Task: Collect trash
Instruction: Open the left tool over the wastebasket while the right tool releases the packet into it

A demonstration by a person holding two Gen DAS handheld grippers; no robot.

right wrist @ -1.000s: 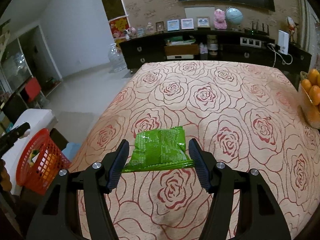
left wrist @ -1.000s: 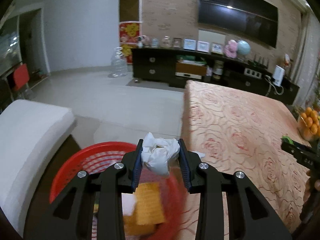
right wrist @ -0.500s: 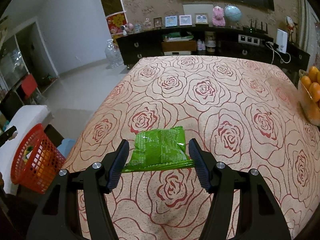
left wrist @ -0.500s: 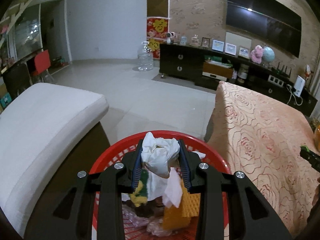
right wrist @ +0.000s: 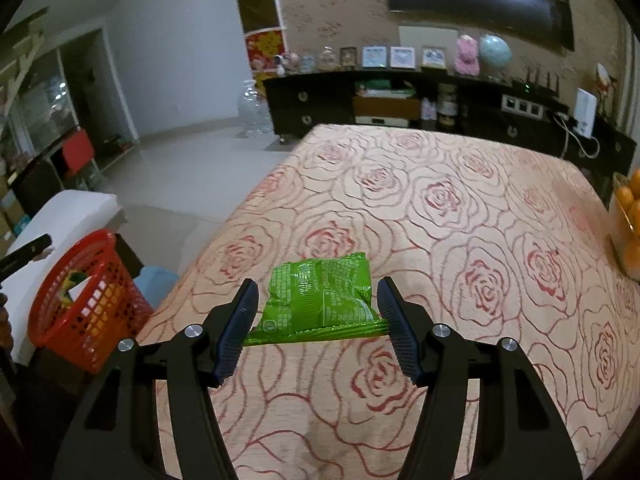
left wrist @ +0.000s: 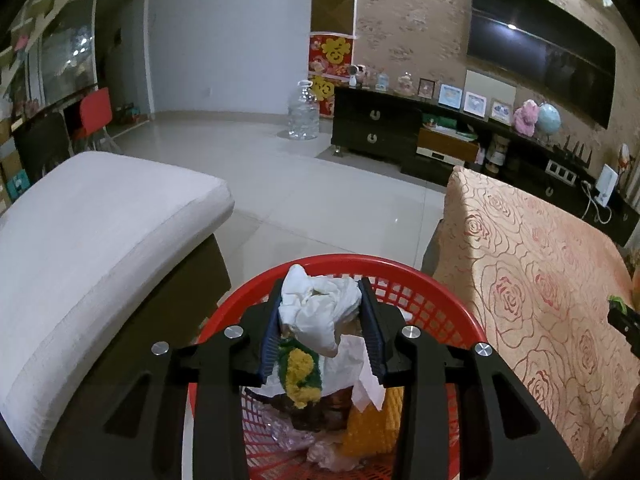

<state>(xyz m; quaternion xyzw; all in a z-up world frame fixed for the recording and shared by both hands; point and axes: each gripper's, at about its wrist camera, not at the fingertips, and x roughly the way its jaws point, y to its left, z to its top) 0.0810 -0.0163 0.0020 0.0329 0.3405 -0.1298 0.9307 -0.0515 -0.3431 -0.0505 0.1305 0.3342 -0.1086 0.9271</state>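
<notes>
My left gripper [left wrist: 320, 300] is shut on a crumpled white tissue [left wrist: 316, 312] and holds it over the red mesh basket [left wrist: 424, 300]. The basket holds several pieces of trash, among them a green and yellow sponge [left wrist: 300, 372] and an orange wrapper [left wrist: 372, 424]. My right gripper [right wrist: 316, 300] is shut on a green snack packet [right wrist: 320, 296] and holds it above the rose-patterned table [right wrist: 460, 208]. The basket also shows in the right wrist view [right wrist: 80, 304], on the floor left of the table.
A white cushioned seat [left wrist: 88, 240] stands left of the basket. The table's cloth edge [left wrist: 500, 264] is right of it. A bowl of oranges [right wrist: 628, 224] sits at the table's right edge. A dark TV cabinet [right wrist: 400, 108] runs along the far wall.
My left gripper has carried the tissue leftward from the table's edge to over the basket. My right gripper still holds the green packet and has shifted slightly.
</notes>
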